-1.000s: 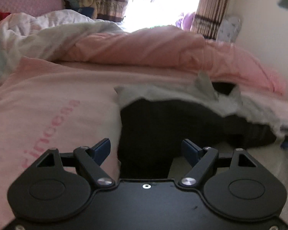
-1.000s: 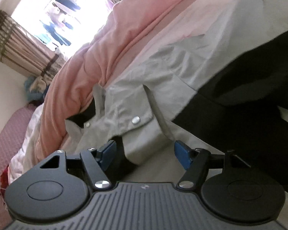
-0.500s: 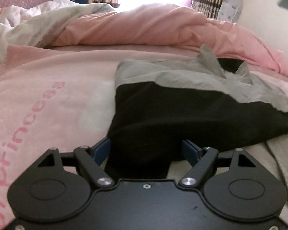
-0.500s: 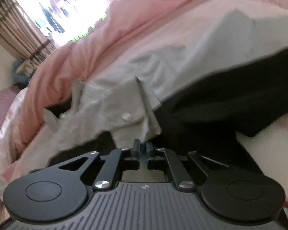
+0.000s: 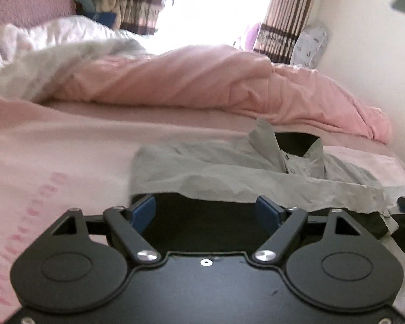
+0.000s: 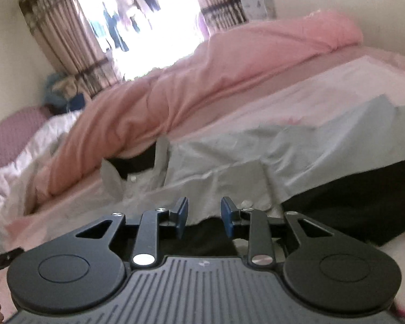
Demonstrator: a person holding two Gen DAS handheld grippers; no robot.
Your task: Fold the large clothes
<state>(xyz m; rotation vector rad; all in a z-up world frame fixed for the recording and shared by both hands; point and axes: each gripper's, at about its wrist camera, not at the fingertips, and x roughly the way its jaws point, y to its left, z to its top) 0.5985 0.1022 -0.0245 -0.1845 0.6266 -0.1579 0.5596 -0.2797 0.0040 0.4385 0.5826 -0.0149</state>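
We've got 2 fisheye wrist cams, each looking fwd along its own fingers & tilted down at the bed. Left cam: left gripper (image 5: 205, 210) fills the bottom; it sits low & close over the shirt (image 5: 229, 167), facing the window (image 5: 208, 19). Right cam: right gripper (image 6: 204, 213) along the bottom, similarly near, horizon rolled. Both share the shirt (image 6: 297, 151), its collar, the pink duvet (image 5: 191, 81), curtains (image 6: 67, 43) & window.

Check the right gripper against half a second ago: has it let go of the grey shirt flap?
Yes. The right gripper has just been opening; nothing sits between its pads, and the grey shirt flap lies down beside its collar instead of standing pinched.
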